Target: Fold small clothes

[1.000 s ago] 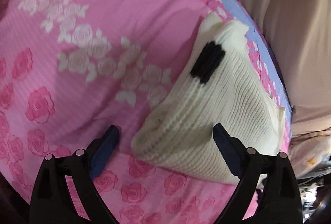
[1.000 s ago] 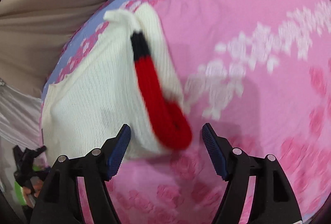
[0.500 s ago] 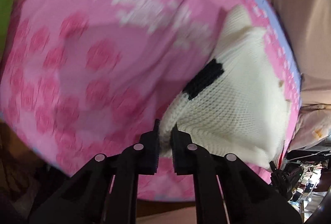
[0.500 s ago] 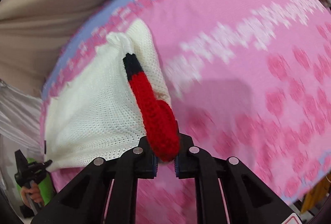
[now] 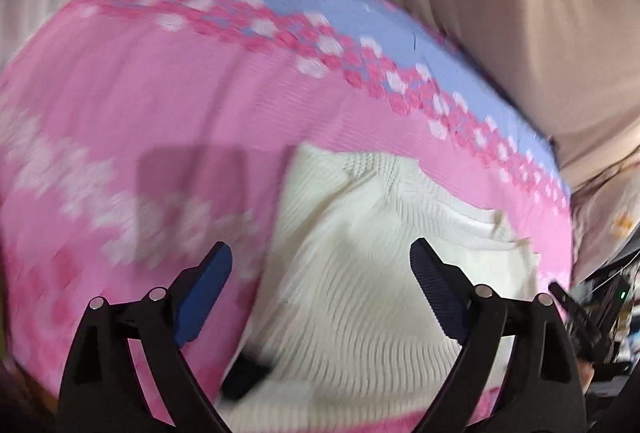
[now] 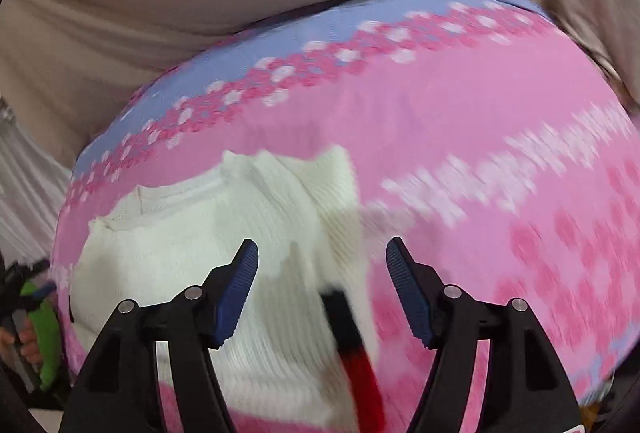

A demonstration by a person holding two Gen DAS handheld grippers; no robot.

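Observation:
A cream knit sweater (image 5: 340, 313) lies folded on the pink flowered bedsheet (image 5: 160, 93). My left gripper (image 5: 320, 247) hovers over it, its jaws opening wide, and no cloth is pinched between them. A black patch (image 5: 244, 377) of the knit shows by the left finger. In the right wrist view the same sweater (image 6: 180, 253) fills the lower left. Its black and red cuff (image 6: 352, 337) lies on top, below my right gripper (image 6: 322, 244). That gripper's jaws are opening too, with the cuff loose beneath them.
The sheet has a lilac border (image 6: 240, 65) along its far edge, with beige draped cloth (image 5: 500, 13) behind it. A hand on a green handle (image 6: 40, 333) shows at the left of the right wrist view. Pink sheet (image 6: 500, 153) stretches to the right.
Half a second ago both grippers were shut, the left on the sweater's edge and the right on the red cuff. Both have since let go, opened and lifted, and both views are blurred.

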